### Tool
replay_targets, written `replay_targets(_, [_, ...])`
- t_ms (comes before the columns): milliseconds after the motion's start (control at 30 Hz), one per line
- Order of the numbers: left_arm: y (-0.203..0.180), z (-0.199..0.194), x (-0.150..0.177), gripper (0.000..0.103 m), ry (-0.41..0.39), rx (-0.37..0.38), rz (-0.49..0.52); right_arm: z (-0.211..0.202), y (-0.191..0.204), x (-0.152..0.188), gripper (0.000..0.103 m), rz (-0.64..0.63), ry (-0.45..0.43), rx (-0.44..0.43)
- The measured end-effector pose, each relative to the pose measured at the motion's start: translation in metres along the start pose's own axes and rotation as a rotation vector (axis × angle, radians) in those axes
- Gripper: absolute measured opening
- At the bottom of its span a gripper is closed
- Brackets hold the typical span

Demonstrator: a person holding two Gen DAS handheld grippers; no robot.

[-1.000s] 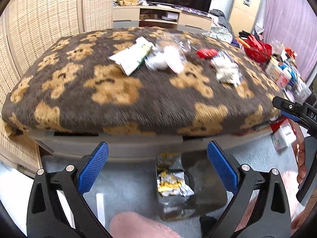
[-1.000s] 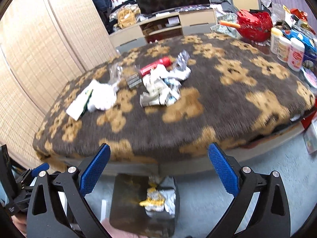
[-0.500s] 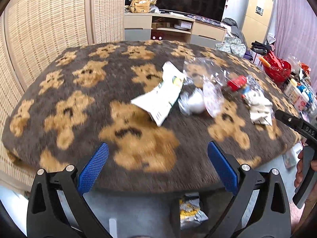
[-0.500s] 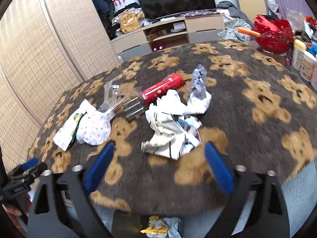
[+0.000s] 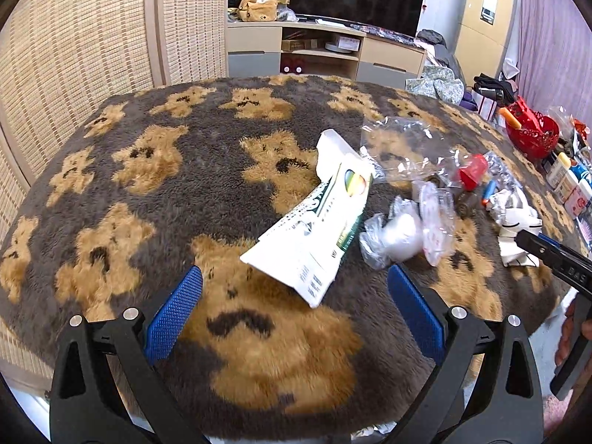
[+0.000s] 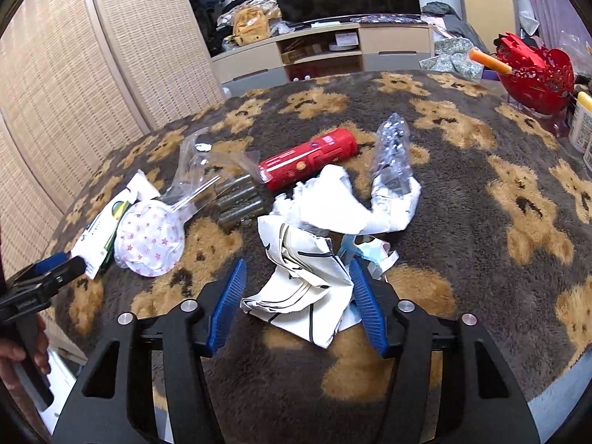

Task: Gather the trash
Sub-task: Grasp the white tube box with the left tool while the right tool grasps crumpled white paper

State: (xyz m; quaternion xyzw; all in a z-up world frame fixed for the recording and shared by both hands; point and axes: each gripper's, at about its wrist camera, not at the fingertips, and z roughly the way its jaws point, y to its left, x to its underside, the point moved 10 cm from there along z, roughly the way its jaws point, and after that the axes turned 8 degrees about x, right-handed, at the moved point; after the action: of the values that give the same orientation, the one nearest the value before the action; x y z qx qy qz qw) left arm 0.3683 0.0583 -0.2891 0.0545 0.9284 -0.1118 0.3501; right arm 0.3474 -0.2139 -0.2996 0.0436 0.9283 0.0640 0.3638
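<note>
Trash lies on a table under a brown bear-print cover (image 5: 155, 192). A white and green wrapper (image 5: 314, 236) lies just ahead of my open, empty left gripper (image 5: 294, 314). Beside it are a crumpled clear bag (image 5: 396, 236) and a star-print paper cup (image 6: 150, 238). My right gripper (image 6: 298, 296) is open, its jaws either side of crumpled white paper (image 6: 299, 281). Behind that lie a red tube (image 6: 307, 164), several batteries (image 6: 238, 201) and clear plastic (image 6: 394, 151).
A red basket (image 6: 536, 77) and bottles (image 5: 569, 185) stand at the table's right edge. A TV cabinet (image 5: 325, 51) stands behind. Woven screens (image 5: 92, 48) close the left side. The left gripper's tip (image 6: 44, 273) shows in the right wrist view.
Both grippers rose from below the table edge and moved forward over the cover. The right gripper's jaws narrowed and now flank the crumpled paper. The floor bin with trash dropped out of view.
</note>
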Motion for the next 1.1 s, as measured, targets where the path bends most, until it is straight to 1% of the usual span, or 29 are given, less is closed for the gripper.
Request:
replay_targets(200, [0.006,0.014,-0.005,0.094,0.002,0.04,-0.02,-0.008,0.011,-0.001,0.056,-0.012,-0.014,-0.003])
replay_targets(267, [0.006,0.019,-0.007,0.09,0.005,0.053,-0.021,-0.012,0.011,0.0,0.056,-0.009,-0.013,-0.004])
replay_targets(333, [0.001,0.024,-0.007,0.077,0.014,0.077,-0.013,-0.014,0.013,0.001,0.056,-0.011,-0.011,-0.011])
replay_targets(367, [-0.002,0.026,-0.007,0.074,0.019,0.086,-0.007,-0.013,0.014,0.002,0.054,-0.013,-0.004,-0.018])
replay_targets(433, [-0.011,0.031,-0.006,0.062,0.032,0.106,0.016,-0.011,0.017,0.003,0.052,-0.015,0.003,-0.025])
replay_targets(467, [-0.015,0.033,-0.005,0.059,0.034,0.113,0.028,-0.01,0.018,0.004,0.05,-0.014,0.003,-0.029])
replay_targets(533, [-0.022,0.034,-0.004,0.05,0.038,0.125,0.042,-0.008,0.021,0.004,0.049,-0.009,0.009,-0.05])
replay_targets(567, [-0.025,0.036,-0.003,0.047,0.04,0.132,0.049,-0.006,0.024,0.005,0.048,-0.008,0.014,-0.064])
replay_targets(633, [-0.029,0.038,-0.001,0.037,0.047,0.142,0.057,-0.004,0.027,0.005,0.047,-0.007,0.017,-0.081])
replay_targets(833, [-0.031,0.036,0.0,0.034,0.038,0.138,0.072,-0.007,0.033,0.002,0.047,-0.028,-0.004,-0.061])
replay_targets(933, [-0.031,0.032,-0.001,0.032,0.031,0.136,0.076,-0.007,0.032,0.003,0.04,-0.026,0.0,-0.062])
replay_targets(967, [-0.031,0.03,0.0,0.032,0.029,0.136,0.075,-0.007,0.031,0.003,0.035,-0.023,0.0,-0.06])
replay_targets(1000, [-0.031,0.029,0.0,0.031,0.028,0.136,0.074,-0.008,0.03,0.003,0.026,-0.023,0.0,-0.057])
replay_targets(1033, [-0.031,0.027,0.0,0.03,0.027,0.135,0.073,-0.008,0.03,0.004,0.023,-0.027,0.003,-0.056])
replay_targets(1100, [-0.031,0.024,0.002,0.029,0.028,0.132,0.073,-0.011,0.03,0.006,0.022,-0.039,0.008,-0.054])
